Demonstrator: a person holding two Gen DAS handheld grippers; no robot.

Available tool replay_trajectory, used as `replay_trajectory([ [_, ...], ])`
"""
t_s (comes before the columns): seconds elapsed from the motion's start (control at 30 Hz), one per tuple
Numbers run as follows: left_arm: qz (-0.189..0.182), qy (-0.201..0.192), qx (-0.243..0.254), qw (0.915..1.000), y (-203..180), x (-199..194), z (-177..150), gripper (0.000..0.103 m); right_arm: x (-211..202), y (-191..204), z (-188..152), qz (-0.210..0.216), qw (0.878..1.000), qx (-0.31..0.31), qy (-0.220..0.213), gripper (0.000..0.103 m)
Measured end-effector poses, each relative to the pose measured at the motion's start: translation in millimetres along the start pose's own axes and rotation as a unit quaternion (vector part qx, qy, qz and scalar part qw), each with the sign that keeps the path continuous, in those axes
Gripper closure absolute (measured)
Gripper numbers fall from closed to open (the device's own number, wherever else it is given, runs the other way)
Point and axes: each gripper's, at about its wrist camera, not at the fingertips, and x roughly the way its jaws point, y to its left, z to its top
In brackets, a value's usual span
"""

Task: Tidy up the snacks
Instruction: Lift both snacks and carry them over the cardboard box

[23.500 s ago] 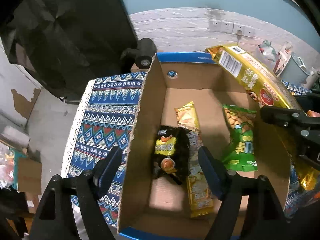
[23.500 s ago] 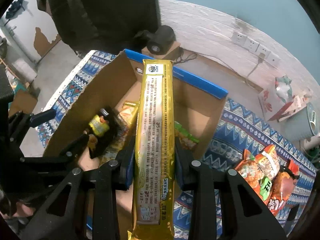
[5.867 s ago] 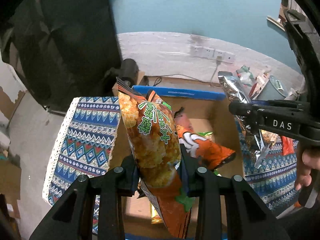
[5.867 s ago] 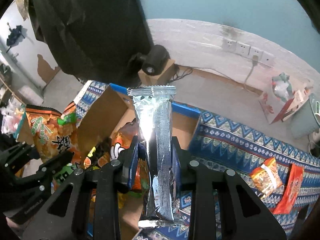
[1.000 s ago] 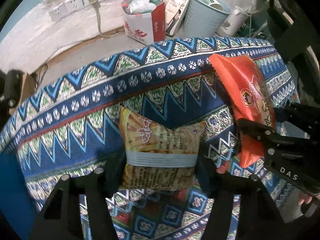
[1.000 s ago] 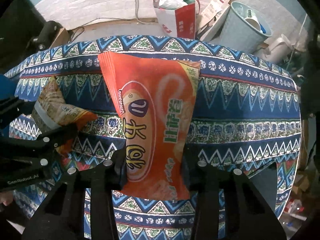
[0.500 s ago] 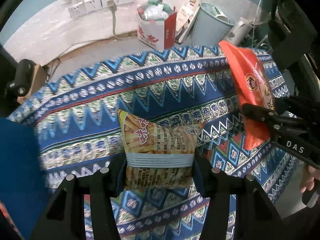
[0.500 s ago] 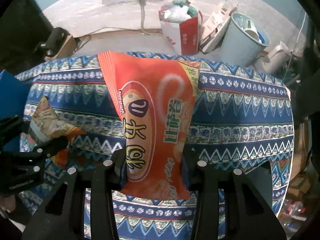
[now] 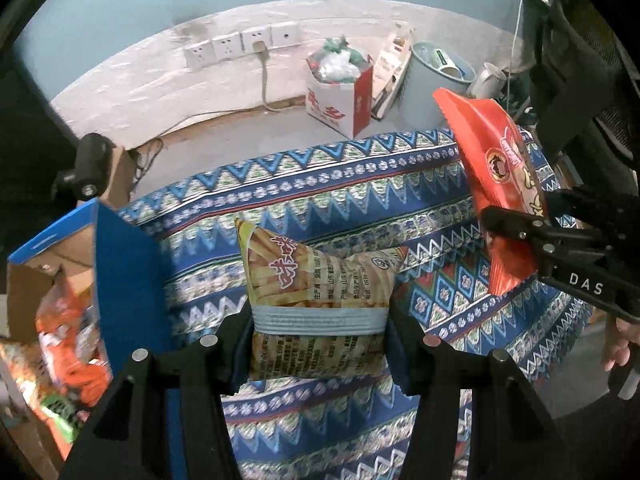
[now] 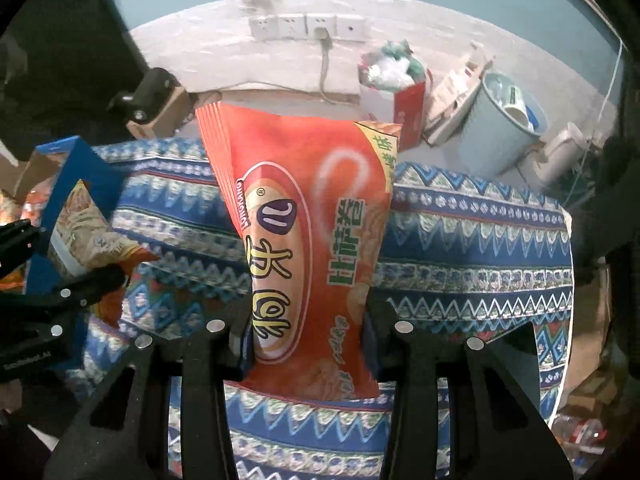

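We are holding a fries bag (image 9: 316,304) in the left claw (image 9: 320,340), jaws pinching it at its lower half; the bag is standing upright between the fingers, its top projecting forward, lifted above the tabletop (image 9: 360,184) with its patterned cloth. We are gripping an orange bag (image 10: 312,248) in the right claw (image 10: 308,344), jaws closed on its lower edges, the bag rising upright past the fingertips and clear of the cloth. The box (image 9: 120,264) is sitting at left of the left claw, blue-rimmed, with orange and green packets inside. The orange bag is showing at right in the left view.
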Motion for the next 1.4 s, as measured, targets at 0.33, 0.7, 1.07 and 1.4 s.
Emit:
replay_trajectory([
  [0.33, 0.03, -0.039, -0.021, 0.9985, 39, -50, -31, 0.047, -26, 51, 4, 0.027, 0.999, -0.036, -0.021, 0.063],
  [0.7, 0.039, -0.065, -0.054, 0.9956, 78, -84, -61, 0.047, -44, 118, 11, 0.067, 0.994, -0.082, -0.034, 0.063],
  [1.07, 0.071, -0.072, -0.077, 0.9918, 134, -111, -93, 0.047, -48, 186, 23, 0.102, 0.987, -0.123, -0.03, 0.063],
  [1.4, 0.092, -0.062, -0.125, 0.9859, 199, -116, -133, 0.047, -33, 249, 31, 0.125, 0.979, -0.161, -0.012, 0.063],
])
